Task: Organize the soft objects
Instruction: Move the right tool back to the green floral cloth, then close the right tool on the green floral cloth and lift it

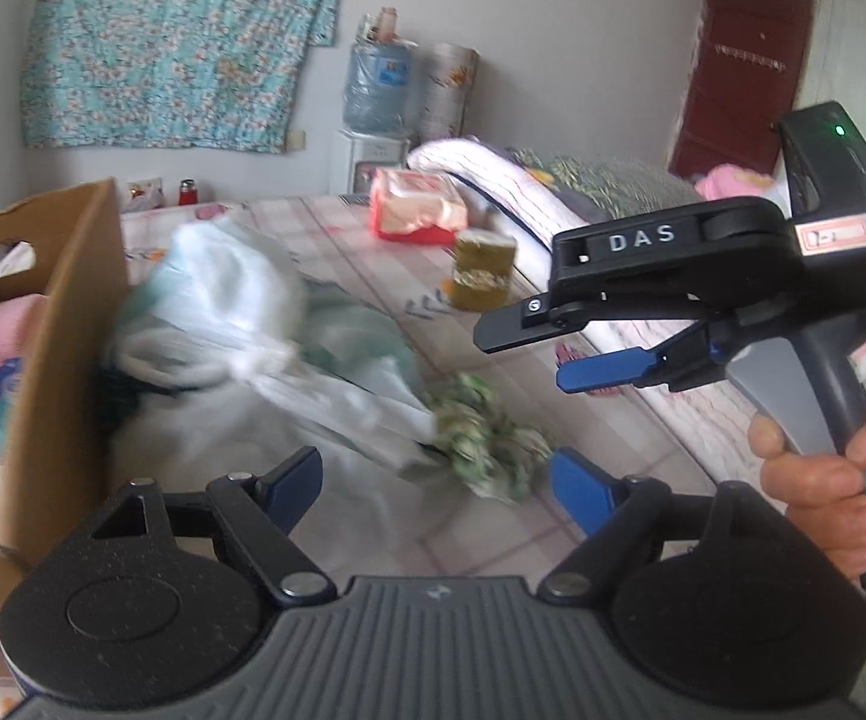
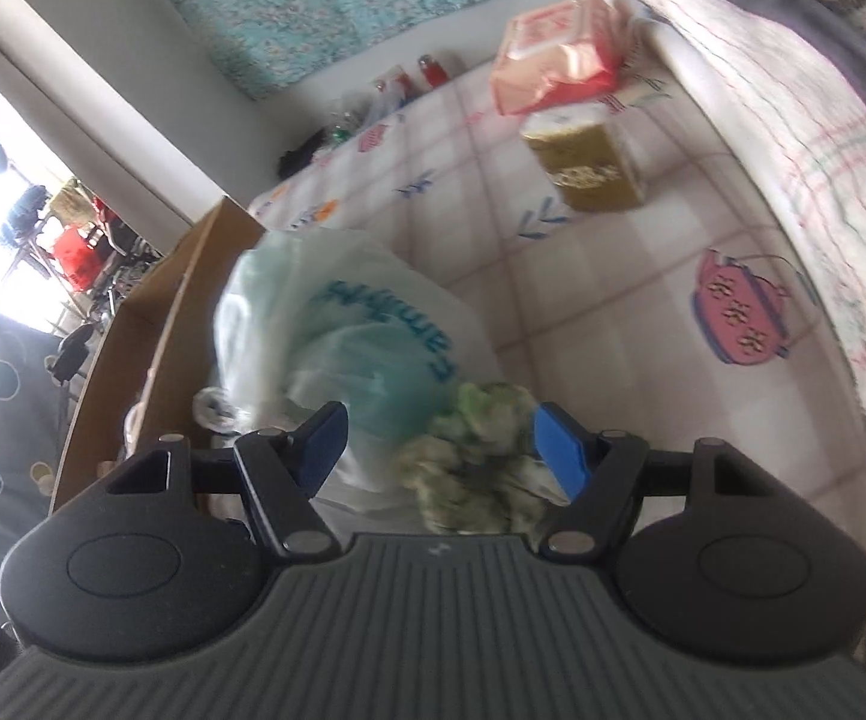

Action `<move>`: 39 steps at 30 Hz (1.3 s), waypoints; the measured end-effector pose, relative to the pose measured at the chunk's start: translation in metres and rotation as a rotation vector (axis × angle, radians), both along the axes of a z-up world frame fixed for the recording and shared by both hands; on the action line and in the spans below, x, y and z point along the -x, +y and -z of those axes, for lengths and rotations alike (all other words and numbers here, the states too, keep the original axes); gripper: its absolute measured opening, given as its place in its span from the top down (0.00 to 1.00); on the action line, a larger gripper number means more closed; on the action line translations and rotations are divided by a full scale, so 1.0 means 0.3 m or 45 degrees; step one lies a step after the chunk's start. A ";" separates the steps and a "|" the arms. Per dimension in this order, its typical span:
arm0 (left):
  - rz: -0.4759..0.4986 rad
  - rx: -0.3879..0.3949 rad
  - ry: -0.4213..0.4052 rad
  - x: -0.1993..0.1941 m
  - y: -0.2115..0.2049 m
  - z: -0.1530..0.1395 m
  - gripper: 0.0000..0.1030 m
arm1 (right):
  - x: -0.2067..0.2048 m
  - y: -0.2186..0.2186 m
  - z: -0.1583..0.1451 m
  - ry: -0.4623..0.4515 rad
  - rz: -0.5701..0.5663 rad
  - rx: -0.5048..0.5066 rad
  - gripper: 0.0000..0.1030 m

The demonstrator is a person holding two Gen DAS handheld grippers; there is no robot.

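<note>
— Plastic bag point(image 2: 337, 324) and green cloth point(image 2: 475, 456): where are they seen?
— Both are found on the tablecloth point(image 2: 583, 276), beside the cardboard box point(image 1: 67, 324).
— And the claws?
— Left gripper point(image 1: 433, 477) and right gripper point(image 2: 442, 447) are held apart; nothing is clamped

Glossy plastic bag point(image 2: 337, 324), matt cardboard box point(image 1: 67, 324)
</note>
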State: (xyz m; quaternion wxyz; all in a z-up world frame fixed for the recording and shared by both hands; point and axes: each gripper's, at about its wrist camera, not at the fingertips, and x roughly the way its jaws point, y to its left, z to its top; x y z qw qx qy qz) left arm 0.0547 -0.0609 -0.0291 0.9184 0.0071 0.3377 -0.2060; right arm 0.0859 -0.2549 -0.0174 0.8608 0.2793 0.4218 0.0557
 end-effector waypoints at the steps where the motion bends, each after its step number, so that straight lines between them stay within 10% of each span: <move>1: 0.009 -0.012 0.007 0.000 -0.022 0.012 0.22 | 0.002 -0.010 0.014 0.012 0.003 0.008 0.33; 18: 0.070 -0.101 0.121 -0.123 -0.140 0.152 0.54 | -0.106 -0.082 0.193 0.113 -0.044 -0.114 0.51; 28: 0.071 -0.107 0.102 -0.130 -0.155 0.185 0.86 | -0.097 -0.092 0.215 0.114 -0.096 -0.131 0.78; 39: 0.094 -0.070 0.029 -0.093 -0.140 0.118 0.92 | -0.041 -0.103 0.154 0.050 -0.051 -0.135 0.86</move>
